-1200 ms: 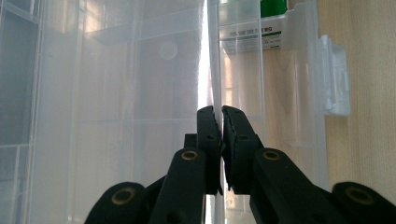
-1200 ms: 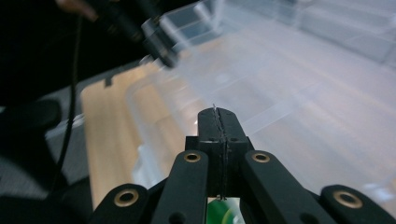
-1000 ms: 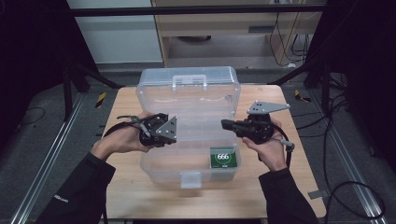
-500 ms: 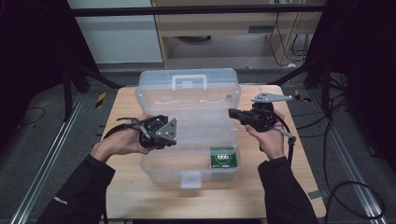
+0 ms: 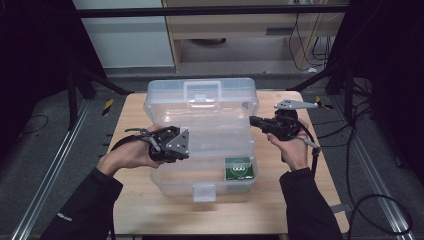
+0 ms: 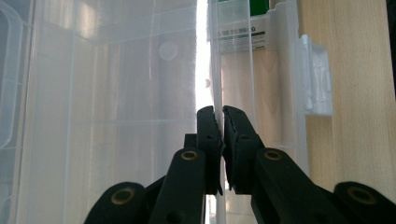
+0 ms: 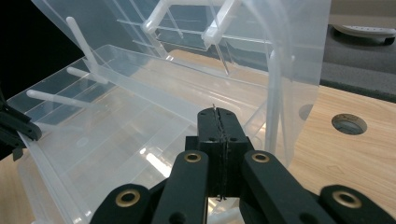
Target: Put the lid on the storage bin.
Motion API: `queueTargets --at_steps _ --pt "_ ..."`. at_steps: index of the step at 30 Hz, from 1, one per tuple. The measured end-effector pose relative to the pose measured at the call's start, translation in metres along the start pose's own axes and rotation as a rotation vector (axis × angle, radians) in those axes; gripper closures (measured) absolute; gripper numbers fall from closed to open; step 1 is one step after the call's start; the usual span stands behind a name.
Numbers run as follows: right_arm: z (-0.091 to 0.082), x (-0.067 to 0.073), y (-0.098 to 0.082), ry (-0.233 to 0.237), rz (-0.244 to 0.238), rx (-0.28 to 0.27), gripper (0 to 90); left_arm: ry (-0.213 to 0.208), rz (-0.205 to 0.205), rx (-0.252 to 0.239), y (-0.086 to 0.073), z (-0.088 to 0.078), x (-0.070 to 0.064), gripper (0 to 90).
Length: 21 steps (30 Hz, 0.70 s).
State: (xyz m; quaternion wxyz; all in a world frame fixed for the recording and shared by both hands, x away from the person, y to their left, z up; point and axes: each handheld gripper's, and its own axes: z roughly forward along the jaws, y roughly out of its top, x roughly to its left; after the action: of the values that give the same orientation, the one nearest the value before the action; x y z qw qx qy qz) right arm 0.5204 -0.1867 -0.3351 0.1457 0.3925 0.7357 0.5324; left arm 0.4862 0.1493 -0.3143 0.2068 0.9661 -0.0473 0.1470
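Observation:
A clear plastic storage box [image 5: 175,182] stands open on the wooden table, its lid [image 5: 200,107] tipped up at the back. A clear inner tray [image 5: 215,137] spans the box between my hands. My left gripper [image 5: 183,146] is shut on the tray's thin left wall [image 6: 215,70], which runs straight between the pads [image 6: 219,112]. My right gripper [image 5: 253,120] is at the tray's right end with its jaws pressed together [image 7: 217,112]. A thin sliver of clear plastic shows at their tips. A green packet [image 5: 239,168] lies in the box's front right corner.
The box's white latch [image 5: 204,191] faces the front edge of the table [image 5: 135,205], and its handle [image 5: 202,90] is on the lid. A round hole [image 7: 349,123] is in the tabletop to the right. Cables trail on the floor at the right [image 5: 370,200].
My right gripper has moved away from the green packet, back and slightly right, to the tray's right end. The left gripper has kept its hold in place.

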Motion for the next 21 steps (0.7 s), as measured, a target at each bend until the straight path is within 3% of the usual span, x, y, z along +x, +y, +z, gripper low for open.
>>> queueTargets --at_steps 11,17,21 --pt "-0.002 -0.002 -0.003 0.003 0.01 0.001 90.0 -0.022 0.02 0.007 -0.001 0.004 -0.007 83.9" --pt "-0.004 0.001 -0.004 0.018 -0.002 0.012 90.0 -0.011 0.026 0.015 -0.001 0.004 -0.01 82.9" --pt "-0.005 0.003 -0.004 0.02 -0.009 0.015 89.3 -0.007 0.014 -0.019 -0.001 0.005 -0.011 74.8"
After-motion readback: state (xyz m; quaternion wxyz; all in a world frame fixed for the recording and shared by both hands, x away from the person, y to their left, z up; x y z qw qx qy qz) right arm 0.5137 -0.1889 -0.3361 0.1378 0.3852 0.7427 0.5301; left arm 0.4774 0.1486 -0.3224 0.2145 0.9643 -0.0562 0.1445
